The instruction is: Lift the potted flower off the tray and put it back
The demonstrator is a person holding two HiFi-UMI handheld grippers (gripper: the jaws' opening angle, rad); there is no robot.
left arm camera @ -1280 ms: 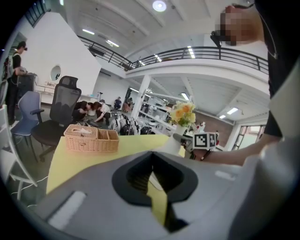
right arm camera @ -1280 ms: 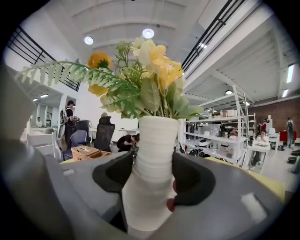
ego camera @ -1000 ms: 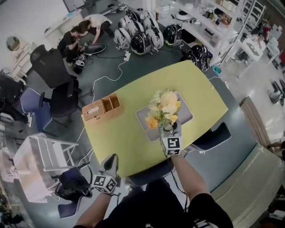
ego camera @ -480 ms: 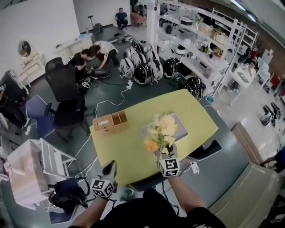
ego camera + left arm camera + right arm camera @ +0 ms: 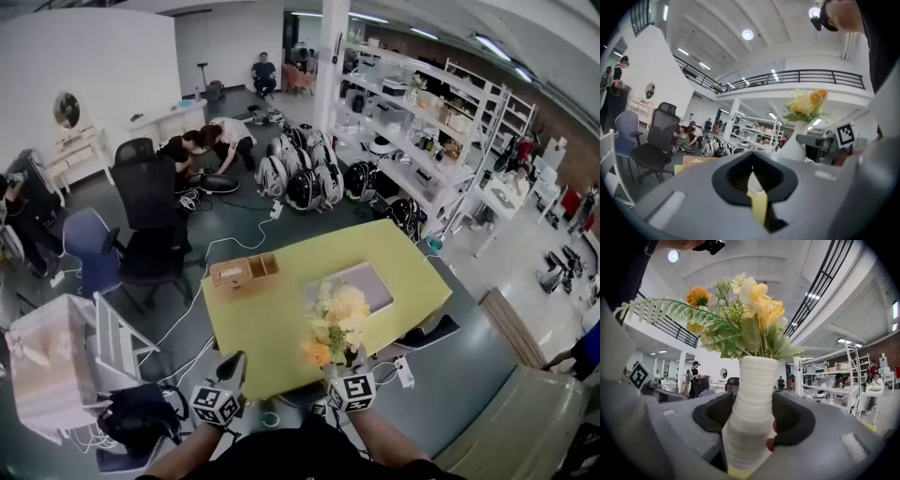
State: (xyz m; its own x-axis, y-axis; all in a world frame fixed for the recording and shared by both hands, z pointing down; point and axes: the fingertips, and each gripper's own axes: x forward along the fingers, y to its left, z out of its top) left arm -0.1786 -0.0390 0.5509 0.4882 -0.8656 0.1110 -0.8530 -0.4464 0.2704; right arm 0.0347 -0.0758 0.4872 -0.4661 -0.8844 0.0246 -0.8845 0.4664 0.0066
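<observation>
The potted flower (image 5: 752, 399), yellow and cream blooms in a white ribbed vase, hangs in the air with my right gripper (image 5: 751, 414) shut on the vase's lower body. In the head view the bouquet (image 5: 334, 323) hovers above the near edge of the yellow-green table (image 5: 281, 319), apart from the bare grey tray (image 5: 370, 281) farther back. My right gripper (image 5: 345, 373) sits just under the blooms. To the left, off the table's near corner, my left gripper (image 5: 232, 364) is shut and holds nothing. The left gripper view shows its jaws (image 5: 752, 180) together, with the vase (image 5: 794, 143) off to the right.
A wooden box with compartments (image 5: 244, 273) stands on the table's far left. Black office chairs (image 5: 150, 225) and cables lie left of the table, a row of backpacks (image 5: 305, 183) and white shelving (image 5: 422, 122) behind it. People (image 5: 202, 150) crouch on the floor at the back.
The flower has come up off the tray and toward me, held in the right gripper. The left gripper also rose. The head view has tilted up, showing more of the room.
</observation>
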